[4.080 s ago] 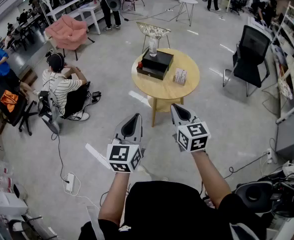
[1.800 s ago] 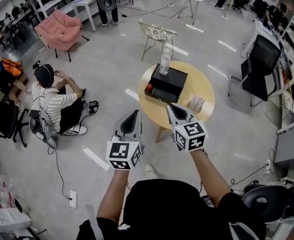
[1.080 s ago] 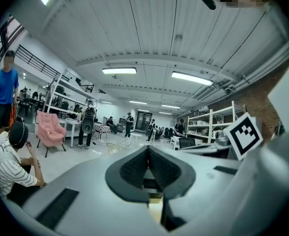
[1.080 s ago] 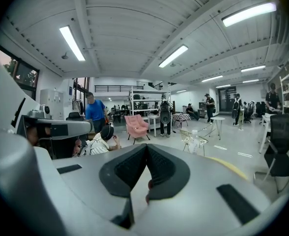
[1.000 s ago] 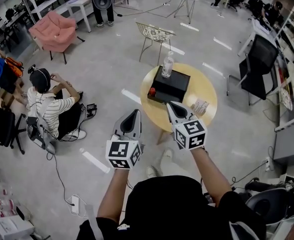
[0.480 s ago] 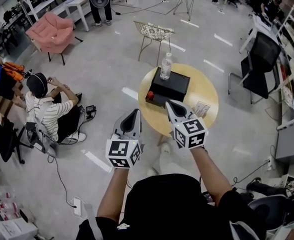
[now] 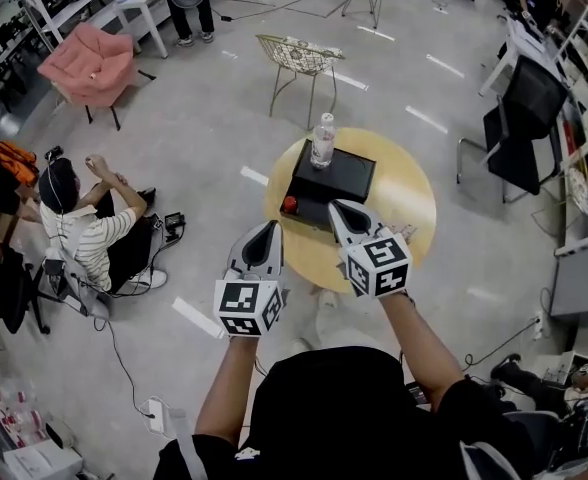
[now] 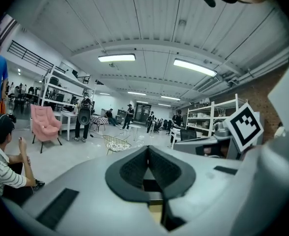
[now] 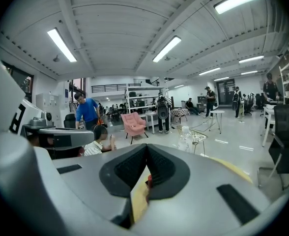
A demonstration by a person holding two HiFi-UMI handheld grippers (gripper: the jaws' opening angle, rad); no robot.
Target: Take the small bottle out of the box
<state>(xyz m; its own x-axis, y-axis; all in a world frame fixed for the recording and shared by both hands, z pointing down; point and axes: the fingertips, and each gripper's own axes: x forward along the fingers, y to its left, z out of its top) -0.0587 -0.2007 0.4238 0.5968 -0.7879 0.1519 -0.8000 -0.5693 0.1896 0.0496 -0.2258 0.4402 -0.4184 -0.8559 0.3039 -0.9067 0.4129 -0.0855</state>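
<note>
In the head view a black box lies on a round yellow table. A clear small bottle stands upright at the box's far end, and a red knob sits at its near left corner. My right gripper is shut and empty, its tip over the box's near edge. My left gripper is shut and empty, left of the table's near rim. The right gripper view shows the bottle beyond the closed right gripper. In the left gripper view the left gripper has its jaws together.
A white card stand sits on the table's near right. Beyond the table stands a wire chair. A person in a striped shirt sits on the floor at left. A black office chair is at right, a pink armchair far left.
The table and box have come nearer in the head view. Both grippers have advanced toward it, and the right tip now overlaps the box's near edge. Both stay shut.
</note>
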